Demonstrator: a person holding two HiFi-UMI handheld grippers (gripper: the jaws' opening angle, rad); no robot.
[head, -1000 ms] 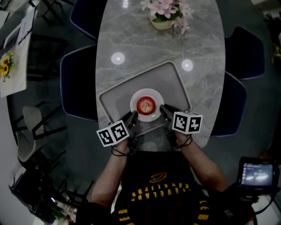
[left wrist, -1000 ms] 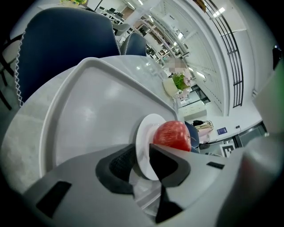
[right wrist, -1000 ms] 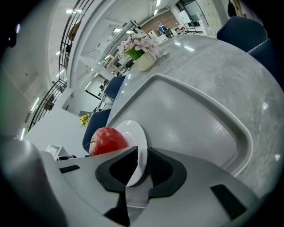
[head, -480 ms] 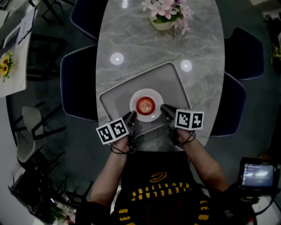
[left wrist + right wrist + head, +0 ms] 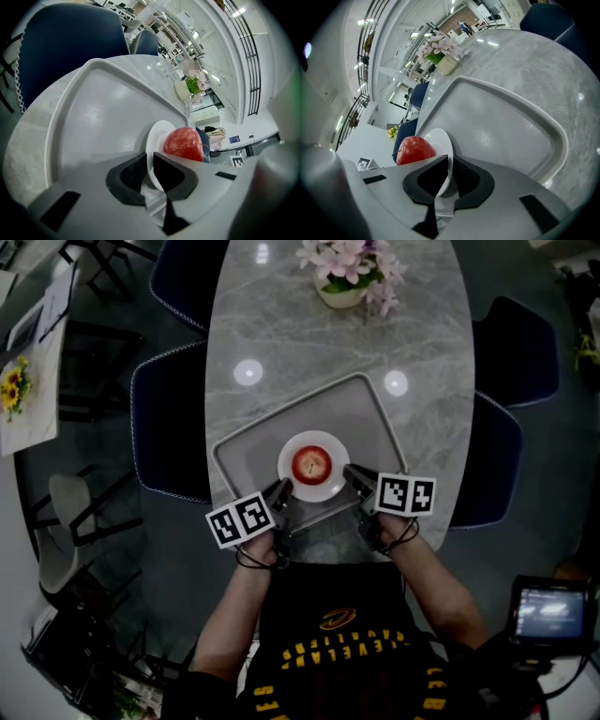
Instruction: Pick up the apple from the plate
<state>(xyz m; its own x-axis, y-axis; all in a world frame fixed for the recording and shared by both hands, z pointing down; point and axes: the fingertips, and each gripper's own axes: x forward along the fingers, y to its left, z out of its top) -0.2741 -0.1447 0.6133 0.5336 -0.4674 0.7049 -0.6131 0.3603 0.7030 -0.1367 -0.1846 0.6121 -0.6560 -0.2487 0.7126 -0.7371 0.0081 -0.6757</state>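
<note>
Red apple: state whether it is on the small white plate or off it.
On it. The red apple sits at the centre of the small white round plate, which lies in the grey tray.

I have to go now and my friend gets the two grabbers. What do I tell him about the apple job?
Left gripper: its jaws have just closed onto the plate, on the near-left rim.
Right gripper: clamped on the plate's near-right rim.
Things: the apple sits in the middle of the plate, and neither gripper touches it. The plate lies on the grey tray on the marble table.
Done: both grippers have hold of the plate.
Left: the apple is not yet picked up. One gripper will probably have to let go of the rim and take the apple itself.
</note>
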